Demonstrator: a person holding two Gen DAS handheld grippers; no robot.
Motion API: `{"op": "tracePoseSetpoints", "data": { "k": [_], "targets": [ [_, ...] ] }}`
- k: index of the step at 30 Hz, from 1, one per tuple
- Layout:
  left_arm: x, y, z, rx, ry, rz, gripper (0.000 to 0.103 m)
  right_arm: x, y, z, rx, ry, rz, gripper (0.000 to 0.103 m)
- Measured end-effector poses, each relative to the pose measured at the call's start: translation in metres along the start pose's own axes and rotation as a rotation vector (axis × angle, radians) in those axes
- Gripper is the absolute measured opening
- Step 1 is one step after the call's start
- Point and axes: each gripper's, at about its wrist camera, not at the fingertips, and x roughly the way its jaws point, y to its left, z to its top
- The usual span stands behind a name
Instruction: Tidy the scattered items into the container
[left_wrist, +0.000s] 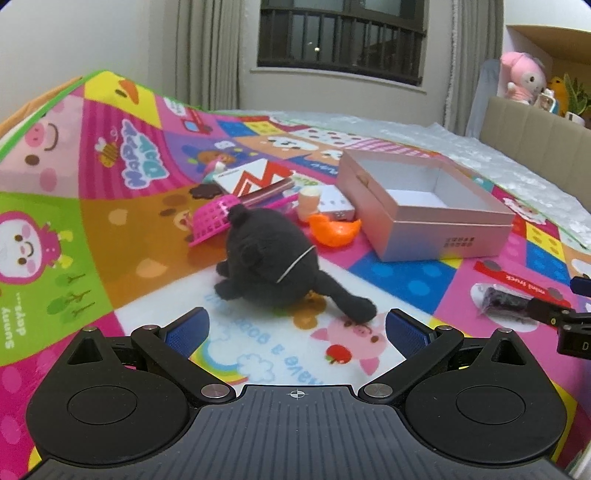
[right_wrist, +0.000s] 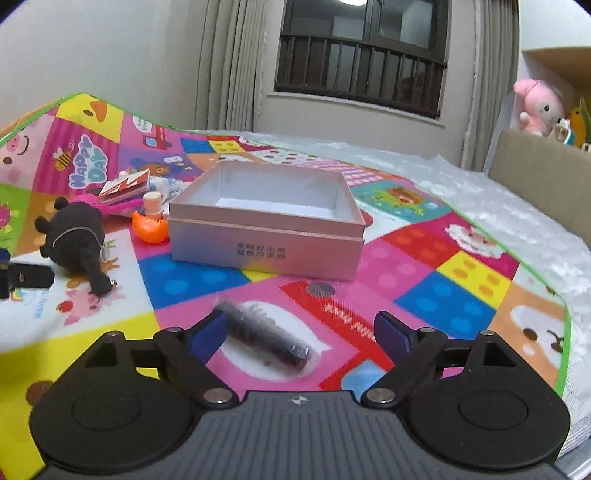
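Just ahead of the left gripper (left_wrist: 297, 328), whose jaws are standing wide apart with nothing between them, a black plush toy (left_wrist: 275, 266) is lying on the colourful play mat (left_wrist: 92, 229). Beyond the toy, a pink basket (left_wrist: 212, 218), an orange toy (left_wrist: 334, 229) and a red-and-white booklet (left_wrist: 255, 177) are sitting clustered together. Ahead and to the right, the open pink box (left_wrist: 424, 206) is resting on the mat.

Between the spread fingers of the right gripper (right_wrist: 301, 332), a dark wrapped bundle (right_wrist: 264, 339) is lying on the mat, close to the left finger; the pads are not pressing on it. Straight ahead, the box (right_wrist: 266, 236) is sitting with its opening facing up, its visible interior bare.
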Motion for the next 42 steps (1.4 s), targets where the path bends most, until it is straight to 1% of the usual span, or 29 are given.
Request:
{"op": "tracePoseSetpoints", "data": {
  "k": [3, 7, 13, 16, 18, 20, 22, 25, 26, 27, 28, 32, 34, 35, 37, 38, 39, 41, 42],
  "targets": [
    [0.004, -0.007, 0.0, 0.028, 0.011, -0.01, 0.103, -0.002, -0.008, -0.004, 0.016, 0.0, -0.028, 0.09],
    [0.007, -0.013, 0.002, 0.054, 0.006, -0.013, 0.103, -0.007, -0.018, -0.009, 0.077, -0.011, -0.025, 0.096],
    [0.011, -0.01, 0.016, 0.031, -0.029, 0.009, 0.103, -0.006, -0.016, -0.014, 0.06, -0.002, -0.025, 0.097],
    [0.025, -0.008, 0.027, 0.011, -0.033, 0.012, 0.103, -0.003, -0.01, -0.013, 0.06, 0.004, -0.015, 0.097],
    [0.042, -0.008, 0.032, 0.007, -0.02, 0.042, 0.103, -0.003, -0.002, -0.012, 0.043, 0.003, -0.007, 0.097],
    [0.056, -0.008, 0.034, 0.024, -0.008, 0.097, 0.103, -0.006, 0.004, -0.01, 0.019, -0.005, 0.002, 0.097],
    [0.063, -0.006, 0.034, 0.042, -0.019, 0.138, 0.103, -0.009, 0.008, -0.009, 0.006, -0.01, 0.014, 0.097],
    [0.067, -0.001, 0.032, 0.038, -0.018, 0.135, 0.102, -0.013, 0.01, -0.009, -0.002, -0.008, 0.019, 0.099],
    [0.067, -0.001, 0.031, 0.043, -0.021, 0.131, 0.098, -0.012, 0.009, -0.01, -0.001, -0.006, 0.017, 0.099],
    [0.067, -0.001, 0.03, 0.059, -0.026, 0.13, 0.079, -0.011, 0.009, -0.01, 0.0, -0.002, 0.012, 0.099],
    [0.066, -0.003, 0.029, 0.079, -0.026, 0.131, 0.075, -0.01, 0.009, -0.01, 0.003, 0.002, 0.008, 0.099],
    [0.062, -0.008, 0.025, 0.153, -0.047, 0.121, 0.073, -0.007, 0.012, -0.011, 0.004, 0.008, 0.012, 0.099],
    [0.055, -0.014, 0.022, 0.198, -0.057, 0.095, 0.073, -0.008, 0.015, -0.013, -0.009, 0.004, 0.02, 0.1],
    [0.051, -0.018, 0.02, 0.223, -0.061, 0.063, 0.073, -0.009, 0.016, -0.013, -0.014, 0.002, 0.022, 0.1],
    [0.038, -0.027, 0.013, 0.287, -0.068, -0.03, 0.076, -0.01, 0.017, -0.013, -0.019, -0.002, 0.023, 0.1],
    [0.032, -0.032, 0.009, 0.319, -0.068, -0.081, 0.078, -0.01, 0.016, -0.013, -0.017, -0.003, 0.023, 0.101],
    [0.026, -0.039, 0.005, 0.348, -0.066, -0.138, 0.087, -0.01, 0.015, -0.013, -0.014, -0.004, 0.022, 0.101],
    [0.016, -0.049, 0.001, 0.38, -0.076, -0.209, 0.098, -0.009, 0.014, -0.013, -0.006, -0.005, 0.015, 0.101],
    [0.012, -0.054, -0.001, 0.386, -0.085, -0.229, 0.097, -0.008, 0.013, -0.013, -0.003, -0.004, 0.009, 0.101]
  ]
}}
